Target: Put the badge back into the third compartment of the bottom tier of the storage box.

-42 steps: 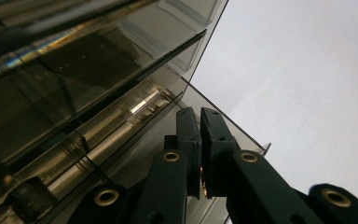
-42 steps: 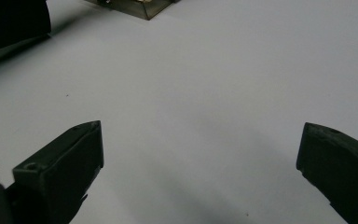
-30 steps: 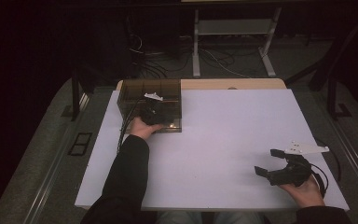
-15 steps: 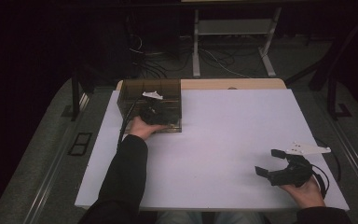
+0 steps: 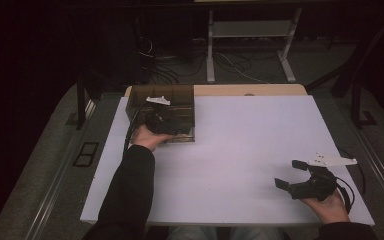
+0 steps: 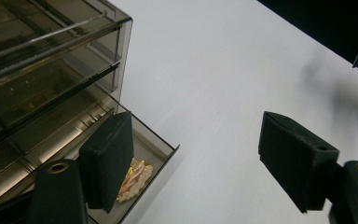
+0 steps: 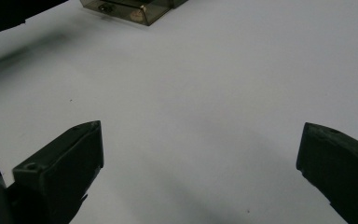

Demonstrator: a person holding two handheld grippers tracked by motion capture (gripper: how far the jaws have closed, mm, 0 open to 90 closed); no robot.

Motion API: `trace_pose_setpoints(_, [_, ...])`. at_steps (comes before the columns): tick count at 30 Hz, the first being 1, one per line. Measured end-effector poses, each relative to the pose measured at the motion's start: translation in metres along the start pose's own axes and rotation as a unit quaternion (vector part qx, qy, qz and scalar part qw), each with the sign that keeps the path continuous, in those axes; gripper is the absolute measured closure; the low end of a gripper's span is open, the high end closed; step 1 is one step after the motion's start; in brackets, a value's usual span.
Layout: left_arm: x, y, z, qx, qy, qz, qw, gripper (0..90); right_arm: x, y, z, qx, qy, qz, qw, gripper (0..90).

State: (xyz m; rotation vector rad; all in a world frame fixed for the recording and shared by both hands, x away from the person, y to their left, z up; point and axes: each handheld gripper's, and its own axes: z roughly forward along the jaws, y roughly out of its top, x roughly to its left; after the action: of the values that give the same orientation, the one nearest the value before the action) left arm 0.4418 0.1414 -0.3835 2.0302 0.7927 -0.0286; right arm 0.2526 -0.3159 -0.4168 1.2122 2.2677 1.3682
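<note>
A: Starting at the left: what is the left gripper (image 5: 166, 121) doing?

B: It sits over the smoky drawer box (image 5: 145, 95) at the far left of the white table (image 5: 240, 145). Its jaws have just been opening and now stand well apart, with nothing pressed between them.

A: And the thing it was busy with?

B: A small orange-and-cream piece (image 6: 135, 179) lies in the pulled-out bottom drawer (image 6: 156, 147), just beside and below the left-hand jaw in the left gripper view, near the drawer's front corner. I judge it has been let go there.

A: So which way does the next move run?

B: Probably pushing the drawer shut. The drawer's long axis runs from the gripper back into the box, so the push goes along that line.

A: The right gripper (image 5: 294, 181)?

B: Wide open and empty, low near the person's edge, well apart from the box. The left is far nearer.
</note>
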Motion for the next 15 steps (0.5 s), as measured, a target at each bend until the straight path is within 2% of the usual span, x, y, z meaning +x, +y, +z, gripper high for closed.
trace_pose_setpoints(6, [-0.009,0.0,-0.007,-0.006,0.005,-0.002,1.0,17.7,0.0,0.0,0.0,0.0,0.001,0.0,1.0,0.3])
trace_pose_setpoints(10, [-0.019,-0.001,-0.01,-0.011,0.01,0.01,0.9998,10.8,0.0,0.0,0.0,-0.001,0.001,0.001,1.0,0.3])
trace_pose_setpoints(13, [-0.025,-0.003,-0.011,0.0,0.016,0.012,0.9998,0.8,0.0,0.0,0.0,-0.001,0.002,0.001,1.0,0.3])
trace_pose_setpoints(15, [-0.028,-0.005,-0.011,0.005,0.017,0.014,0.9998,0.0,0.0,0.0,0.0,-0.001,0.002,0.0,1.0,0.3])
